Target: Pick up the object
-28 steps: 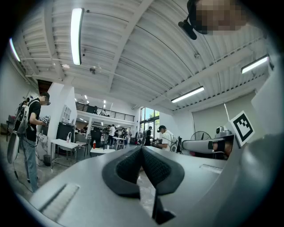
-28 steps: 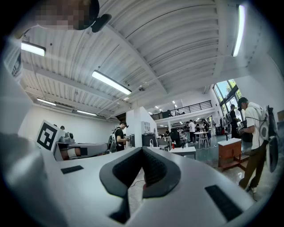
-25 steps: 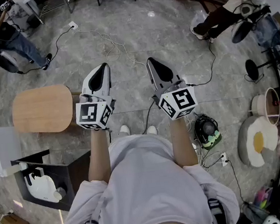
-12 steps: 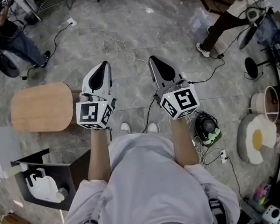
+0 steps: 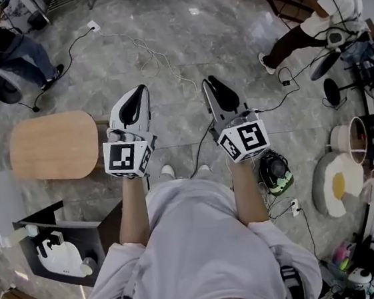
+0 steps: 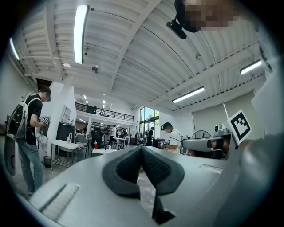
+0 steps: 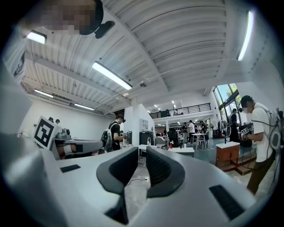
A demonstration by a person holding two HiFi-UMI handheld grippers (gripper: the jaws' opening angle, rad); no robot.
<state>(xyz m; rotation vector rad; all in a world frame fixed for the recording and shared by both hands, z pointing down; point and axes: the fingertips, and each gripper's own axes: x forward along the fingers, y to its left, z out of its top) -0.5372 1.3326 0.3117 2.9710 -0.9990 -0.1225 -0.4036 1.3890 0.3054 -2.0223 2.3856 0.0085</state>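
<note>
Holding both grippers out side by side over the grey stone floor [image 5: 179, 19], jaws pointing far.

L gripper [image 5: 141, 88]: fingers pressing together, tips touching, gripping nothing.

R gripper [image 5: 211, 80]: jaws opening, narrow gap showing, nothing between them.

Not managing to tell which item is the one to pick up; neither gripper touching any loose item.

Lying left of the L gripper, near it: rounded wooden tabletop [image 5: 54, 146]. Sitting near-left: black open box [image 5: 102, 230] w/ a white item inside. Resting on the floor at right: fried-egg cushion [image 5: 337, 187]; closer in, just beside the R forearm, a black-and-green gadget [image 5: 275, 171]. Trailing across the far floor: white cable [image 5: 153, 61].
</note>
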